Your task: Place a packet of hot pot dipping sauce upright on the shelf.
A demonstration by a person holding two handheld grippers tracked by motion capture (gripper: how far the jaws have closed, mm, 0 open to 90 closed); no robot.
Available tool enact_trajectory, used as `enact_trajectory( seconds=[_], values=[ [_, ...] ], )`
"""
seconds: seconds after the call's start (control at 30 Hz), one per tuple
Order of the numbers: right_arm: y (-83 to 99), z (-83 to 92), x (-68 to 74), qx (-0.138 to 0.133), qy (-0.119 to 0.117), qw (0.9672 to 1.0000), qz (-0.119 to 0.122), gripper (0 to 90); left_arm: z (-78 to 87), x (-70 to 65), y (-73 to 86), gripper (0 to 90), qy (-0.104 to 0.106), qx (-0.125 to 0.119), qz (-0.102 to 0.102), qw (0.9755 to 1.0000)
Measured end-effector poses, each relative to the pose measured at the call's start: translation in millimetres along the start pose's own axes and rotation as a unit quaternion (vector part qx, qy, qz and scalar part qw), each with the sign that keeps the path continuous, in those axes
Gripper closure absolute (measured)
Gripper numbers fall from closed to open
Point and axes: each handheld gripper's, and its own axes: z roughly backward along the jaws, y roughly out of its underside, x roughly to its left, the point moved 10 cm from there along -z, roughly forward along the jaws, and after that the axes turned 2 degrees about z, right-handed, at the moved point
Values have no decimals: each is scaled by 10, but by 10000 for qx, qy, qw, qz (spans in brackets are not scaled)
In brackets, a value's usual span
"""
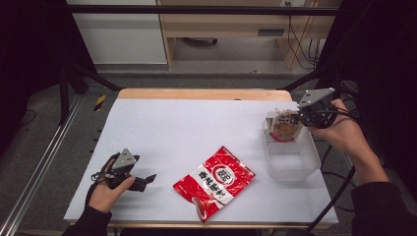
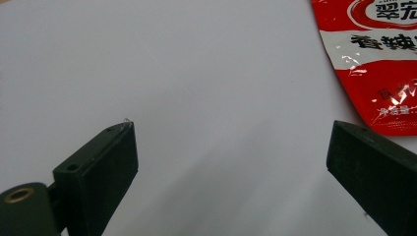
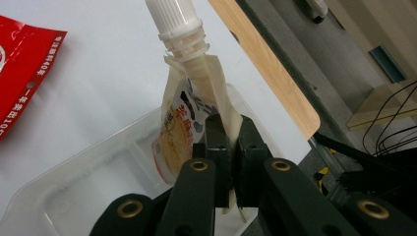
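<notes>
- The right gripper (image 1: 298, 118) clamps the cream spouted drink pouch (image 3: 189, 123) by its edge, over the far end of the clear plastic tray (image 1: 290, 162) at right, apparently to drop it in.
- The left gripper (image 1: 142, 181) rests near-left, jaws apart and empty, beside the red foil snack bag (image 1: 215, 182), likely next.

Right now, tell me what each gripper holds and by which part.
The right gripper pinches the cream spouted pouch with a white cap by its side edge, over the clear plastic tray. The left gripper holds nothing.
</notes>
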Motion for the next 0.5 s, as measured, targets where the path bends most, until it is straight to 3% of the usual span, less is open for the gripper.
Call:
enact_trajectory(
  seconds=[0.5],
  values=[
    [114,-195,113,133,-175,9997,-44,869,0,-1,1,54,12,-2,2,10000]
  ],
)
